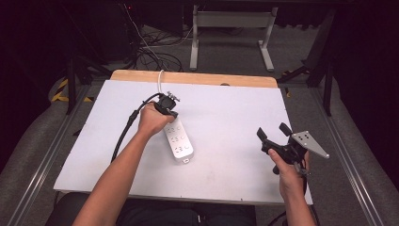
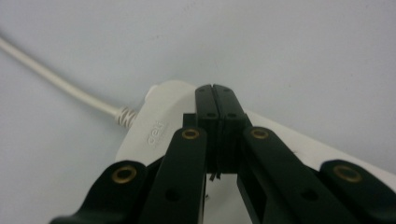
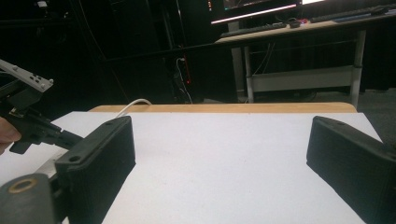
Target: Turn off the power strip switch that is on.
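White power strip [image 1: 179, 140] directly under closed left hand-held gripper [image 1: 167, 109].

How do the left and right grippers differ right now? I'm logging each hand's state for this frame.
The left gripper has its jaws pressed shut; the right gripper has its jaws spread wide apart. The left gripper points down over the cord end of the white power strip; the right gripper hangs over bare table, near nothing. The right gripper carries a grey three-cornered plate in plain view. Both are black and hand-held.

A lab: dark room, desk [image 3: 299, 35] with monitors [image 3: 254, 7], floor cables [image 1: 155, 52].
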Demonstrator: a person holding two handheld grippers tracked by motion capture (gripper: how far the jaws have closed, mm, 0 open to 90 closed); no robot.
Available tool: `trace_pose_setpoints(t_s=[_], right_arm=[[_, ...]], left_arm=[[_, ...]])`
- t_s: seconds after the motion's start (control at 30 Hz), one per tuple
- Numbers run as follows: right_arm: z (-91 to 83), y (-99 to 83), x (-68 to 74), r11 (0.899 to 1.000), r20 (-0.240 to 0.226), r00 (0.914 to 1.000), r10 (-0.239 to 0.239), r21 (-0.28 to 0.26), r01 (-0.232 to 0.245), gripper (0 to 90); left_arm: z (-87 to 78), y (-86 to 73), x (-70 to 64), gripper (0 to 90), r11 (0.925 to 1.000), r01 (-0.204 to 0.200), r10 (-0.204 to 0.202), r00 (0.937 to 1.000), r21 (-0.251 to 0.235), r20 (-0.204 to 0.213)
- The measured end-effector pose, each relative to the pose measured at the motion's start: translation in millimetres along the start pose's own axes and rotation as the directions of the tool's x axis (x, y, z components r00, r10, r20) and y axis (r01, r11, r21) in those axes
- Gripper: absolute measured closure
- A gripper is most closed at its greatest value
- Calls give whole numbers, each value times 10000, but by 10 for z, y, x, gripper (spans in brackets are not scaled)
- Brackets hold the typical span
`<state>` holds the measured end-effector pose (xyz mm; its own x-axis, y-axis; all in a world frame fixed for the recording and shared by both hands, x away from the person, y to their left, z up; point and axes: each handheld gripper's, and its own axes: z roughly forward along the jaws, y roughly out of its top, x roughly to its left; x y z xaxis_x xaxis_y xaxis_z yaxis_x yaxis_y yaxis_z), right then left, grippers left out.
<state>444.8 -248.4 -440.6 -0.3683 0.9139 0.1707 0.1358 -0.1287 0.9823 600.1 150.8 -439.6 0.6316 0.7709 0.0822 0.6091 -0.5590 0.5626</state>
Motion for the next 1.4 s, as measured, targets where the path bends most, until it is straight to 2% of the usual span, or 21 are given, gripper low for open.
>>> trace_pose_setpoints(t_s=[0.17,0.27,0.37,0.5,0.6,0.63,0.77,0.83,0.97,1.0,1.03,1.17,1.2,1.3,1.33,1.4], right_arm=[[2,-4,-3,10000,13,10000,36,48,-36,87],[0,-4,-2,10000,-7,10000,3,35,-3,87],[2,-4,-3,10000,12,10000,21,46,-21,87],[4,-8,-6,10000,6,10000,-12,79,12,88],[-2,-5,-4,10000,23,10000,-1,23,1,88],[-1,-6,-7,10000,19,10000,-8,38,8,88],[3,-11,-14,10000,31,10000,3,67,-4,88],[18,-18,-14,9999,19,10000,-71,146,71,88],[34,-24,-4,9996,3,9999,-124,245,124,88],[36,-22,3,9996,18,9999,-150,241,149,88],[34,-21,10,9996,12,9999,-145,255,144,88],[46,-28,23,9993,2,9998,-204,314,203,89],[49,-31,27,9992,3,9998,-208,340,208,89],[46,-31,38,9992,5,9997,-230,336,230,89],[46,-30,44,9992,18,9997,-237,325,237,89],[48,-28,54,9991,-14,9996,-281,328,281,89]], left_arm=[[1,-4,7,900,10000,18,-18,10000,-38,-33],[-26,-10,38,900,9985,278,-267,9993,-462,246],[-89,-29,87,900,9919,624,-585,9976,-1103,382],[-180,-84,208,900,9792,1001,-977,9950,-1766,220],[-257,-138,299,900,9666,1165,-1185,9929,-2283,50],[-291,-152,325,900,9638,1101,-1151,9933,-2427,-66],[-479,-224,424,900,9334,1122,-1331,9903,-3409,-386],[-582,-293,502,900,9147,1235,-1565,9861,-3849,-553],[-785,-504,623,900,8630,1609,-2206,9728,-4789,-707],[-837,-567,635,900,8525,1634,-2289,9707,-4966,-735],[-888,-634,638,900,8368,1709,-2439,9669,-5201,-747],[-1099,-933,622,900,7596,2009,-3108,9476,-6186,-738],[-1146,-1013,605,900,7429,2001,-3221,9434,-6388,-790],[-1260,-1242,565,900,7099,1864,-3458,9323,-6792,-1057],[-1306,-1326,555,900,6911,1872,-3602,9266,-6981,-1081],[-1359,-1431,540,900,6652,1929,-3771,9206,-7213,-1016]])
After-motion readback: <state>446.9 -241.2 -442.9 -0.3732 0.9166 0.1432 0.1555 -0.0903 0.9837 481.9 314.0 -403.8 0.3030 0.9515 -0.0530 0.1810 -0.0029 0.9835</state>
